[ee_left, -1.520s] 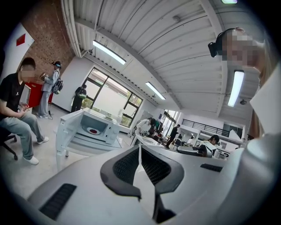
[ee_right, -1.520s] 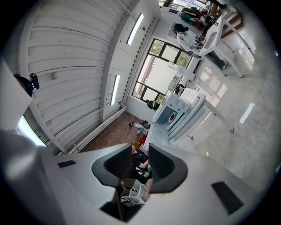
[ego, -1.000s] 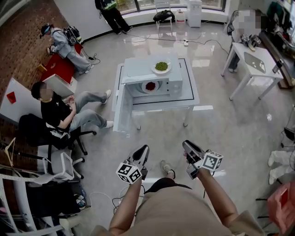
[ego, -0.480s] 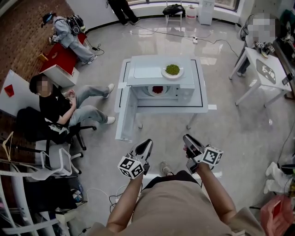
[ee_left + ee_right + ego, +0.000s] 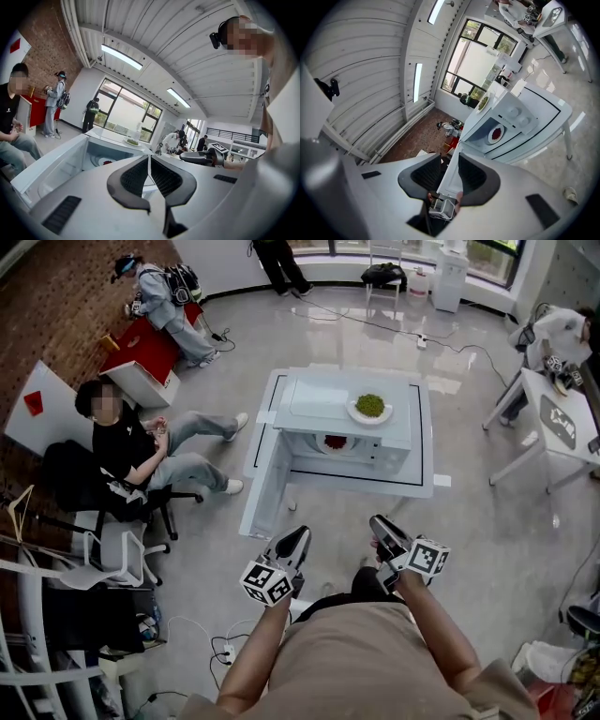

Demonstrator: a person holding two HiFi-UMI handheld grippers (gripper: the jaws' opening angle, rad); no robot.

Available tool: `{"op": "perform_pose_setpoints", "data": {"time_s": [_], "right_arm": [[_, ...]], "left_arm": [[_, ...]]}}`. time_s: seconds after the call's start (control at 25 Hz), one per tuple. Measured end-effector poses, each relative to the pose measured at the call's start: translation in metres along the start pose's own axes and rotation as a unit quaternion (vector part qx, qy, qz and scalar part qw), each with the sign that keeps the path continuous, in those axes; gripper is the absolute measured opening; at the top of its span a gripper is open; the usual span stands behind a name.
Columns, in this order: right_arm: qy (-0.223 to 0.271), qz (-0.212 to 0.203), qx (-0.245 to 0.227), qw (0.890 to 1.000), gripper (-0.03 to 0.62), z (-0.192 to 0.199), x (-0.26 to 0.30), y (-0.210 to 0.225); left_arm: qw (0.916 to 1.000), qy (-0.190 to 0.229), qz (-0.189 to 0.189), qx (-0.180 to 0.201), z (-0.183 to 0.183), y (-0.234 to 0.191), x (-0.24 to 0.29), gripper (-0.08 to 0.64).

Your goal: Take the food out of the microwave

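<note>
A white microwave (image 5: 349, 423) stands on a white table (image 5: 420, 479), its door (image 5: 265, 476) swung open to the left. Inside it sits a plate of red food (image 5: 335, 442); a plate of green food (image 5: 370, 407) rests on top. My left gripper (image 5: 293, 545) and right gripper (image 5: 384, 531) hang over the floor, well short of the table. The left gripper view shows the jaws touching at the tips, with the red food (image 5: 107, 162) far off. The right gripper view shows a narrow gap between empty jaws and the red food (image 5: 496, 134) beyond.
A person sits on an office chair (image 5: 131, 451) left of the microwave door. A white chair (image 5: 117, 563) and floor cables (image 5: 220, 648) lie at the near left. A second white table (image 5: 558, 423) stands at the right, a red cabinet (image 5: 150, 345) at the back left.
The view has moved nearer to the microwave table, which now sits lower in the head view. Both grippers keep the same pose in front of the body.
</note>
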State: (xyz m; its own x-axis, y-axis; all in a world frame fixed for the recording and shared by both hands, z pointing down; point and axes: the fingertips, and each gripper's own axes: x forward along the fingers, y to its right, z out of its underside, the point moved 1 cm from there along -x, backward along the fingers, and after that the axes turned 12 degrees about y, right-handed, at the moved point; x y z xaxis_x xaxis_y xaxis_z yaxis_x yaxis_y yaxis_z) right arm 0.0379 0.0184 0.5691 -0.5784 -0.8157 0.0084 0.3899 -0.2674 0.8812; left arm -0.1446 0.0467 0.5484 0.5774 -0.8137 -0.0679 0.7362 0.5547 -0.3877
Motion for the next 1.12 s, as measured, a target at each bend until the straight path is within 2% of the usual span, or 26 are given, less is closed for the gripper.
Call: {"op": "perform_pose_setpoints", "data": {"time_s": [0.28,0.56,0.72,0.88,1.12], "right_arm": [[-0.047,0.014,-0.013,0.999,0.103,-0.026,0.038,0.029],[-0.077,0.011,0.0,0.997,0.103,-0.054,0.07,0.048],[-0.093,0.009,0.004,0.996,0.103,-0.057,0.088,0.059],[-0.101,0.018,0.009,0.995,0.103,-0.054,0.102,0.07],[-0.092,0.04,0.016,0.995,0.103,-0.047,0.138,0.095]], "left_arm": [[0.999,0.01,-0.043,0.001,-0.011,-0.01,0.042,0.008],[0.997,0.012,-0.076,0.011,-0.014,-0.018,0.084,0.008],[0.9953,0.017,-0.095,0.01,-0.014,-0.027,0.097,0.008],[0.9954,0.012,-0.095,0.006,-0.016,-0.034,0.107,0.008],[0.9978,-0.003,-0.067,0.004,-0.017,-0.065,0.129,0.008]]}}
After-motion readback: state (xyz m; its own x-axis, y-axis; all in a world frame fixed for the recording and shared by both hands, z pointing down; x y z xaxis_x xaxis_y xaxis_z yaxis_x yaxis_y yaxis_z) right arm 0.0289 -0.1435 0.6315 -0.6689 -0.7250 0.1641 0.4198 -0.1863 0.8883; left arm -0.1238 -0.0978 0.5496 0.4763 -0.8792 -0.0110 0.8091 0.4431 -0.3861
